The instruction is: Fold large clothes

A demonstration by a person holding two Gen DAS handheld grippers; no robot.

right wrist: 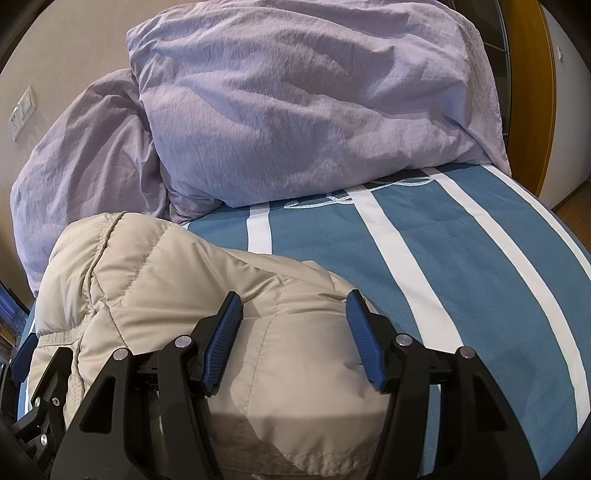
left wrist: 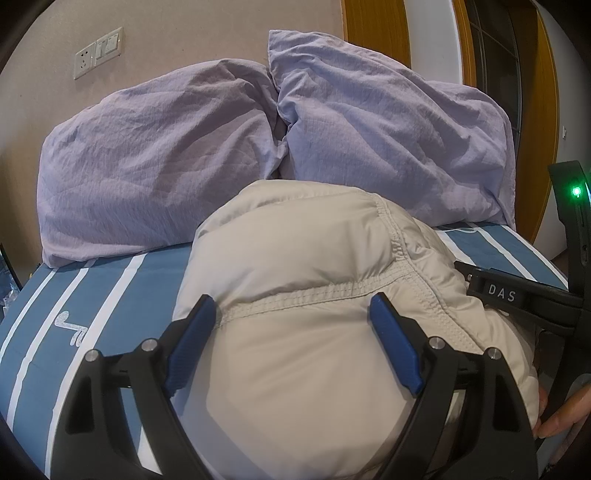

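A beige quilted puffer jacket (left wrist: 295, 240) lies bunched in a puffy folded heap on the blue-and-white striped bed sheet (left wrist: 122, 295). My left gripper (left wrist: 291, 301) hovers over its stitched seam, jaws open wide, with the padding bulging between the blue pads and no pinch showing. In the right wrist view the same jacket (right wrist: 147, 266) fills the lower left. My right gripper (right wrist: 293, 295) stands about half open over the jacket's right end, its right pad near the jacket's edge. The right gripper's black body (left wrist: 517, 295) and a person's hand (left wrist: 565, 410) show beside the jacket.
Two crumpled lilac pillows (left wrist: 155, 155) (left wrist: 388, 140) lean against the beige wall right behind the jacket. Striped sheet (right wrist: 461, 258) stretches bare to the right, up to the bed's edge. A wall socket panel (left wrist: 98, 51) and a wooden door frame (left wrist: 373, 29) stand behind.
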